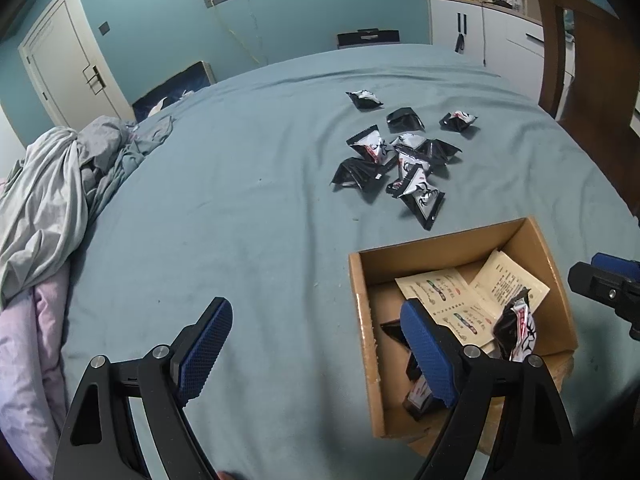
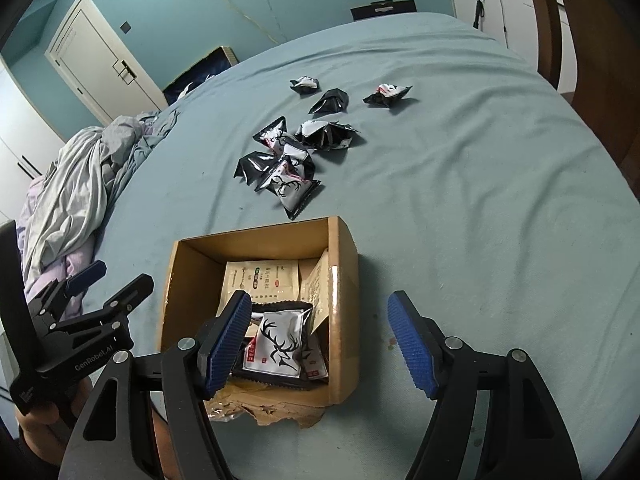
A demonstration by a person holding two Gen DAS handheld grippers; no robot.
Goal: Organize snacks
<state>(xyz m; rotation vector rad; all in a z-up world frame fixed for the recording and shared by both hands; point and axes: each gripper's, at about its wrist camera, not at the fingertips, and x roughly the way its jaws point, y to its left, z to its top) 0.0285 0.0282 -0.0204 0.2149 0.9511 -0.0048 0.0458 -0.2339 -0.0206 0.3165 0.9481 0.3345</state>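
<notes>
Right gripper (image 2: 320, 344) jaws apart, empty, over cardboard box (image 2: 340, 240) rim; snack packets (image 2: 286, 168) ahead; bedsheet (image 2: 480, 200) clear rightward; left gripper (image 1: 316, 354) open, empty.

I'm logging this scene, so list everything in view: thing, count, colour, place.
box: one, brown cardboard, open, on the bed near the grippers
loose snacks: about nine, black and white, scattered on the bed beyond the box
boxed snacks: at least two, black and white, inside the box
sachets: at least two, cream, inside the box
bed: one, blue-green sheet
bedding: a heap, grey and pink, at the bed's left edge
door: one, white, back left
cabinets: white, back right
left gripper: open, empty, one finger over the box
right gripper: open, empty, over the box
</notes>
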